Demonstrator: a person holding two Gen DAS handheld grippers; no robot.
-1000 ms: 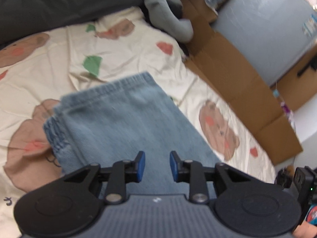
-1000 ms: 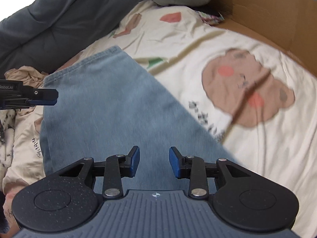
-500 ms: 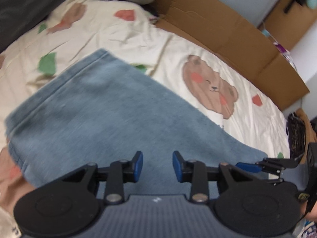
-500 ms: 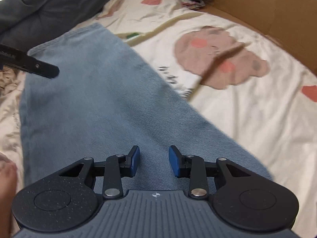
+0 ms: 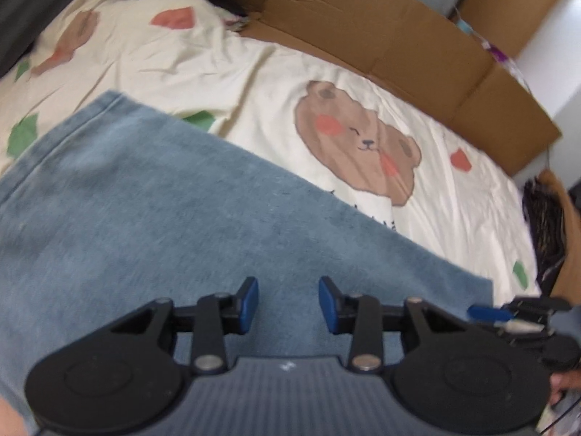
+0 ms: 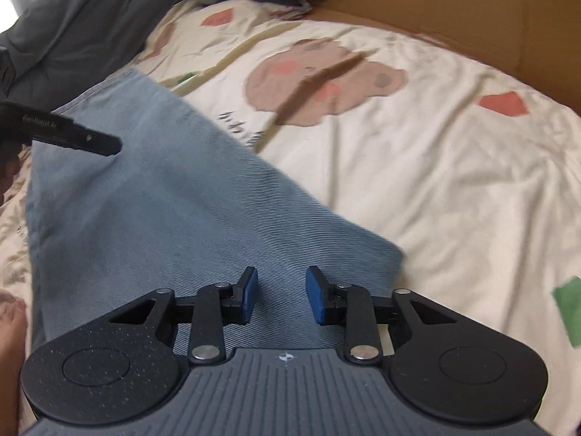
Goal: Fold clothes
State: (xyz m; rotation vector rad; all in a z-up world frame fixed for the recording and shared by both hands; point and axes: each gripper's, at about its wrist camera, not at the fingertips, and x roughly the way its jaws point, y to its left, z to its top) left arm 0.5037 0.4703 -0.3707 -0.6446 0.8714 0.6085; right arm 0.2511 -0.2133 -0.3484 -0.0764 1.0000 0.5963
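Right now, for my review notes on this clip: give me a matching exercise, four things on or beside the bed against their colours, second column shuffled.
Things:
1. folded garment
2. bear print on the bedsheet
3. cardboard box
4. gripper pads

Colours:
A. dark blue
B. plain tan-brown
C. faded denim blue
D. brown with pink cheeks

Pairs: 1-C, 2-D, 3-B, 4-A

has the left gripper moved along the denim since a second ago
Yes. In the left wrist view, the left gripper has travelled from the gathered end of the blue denim garment toward its far corner, and the bear print has come into view.
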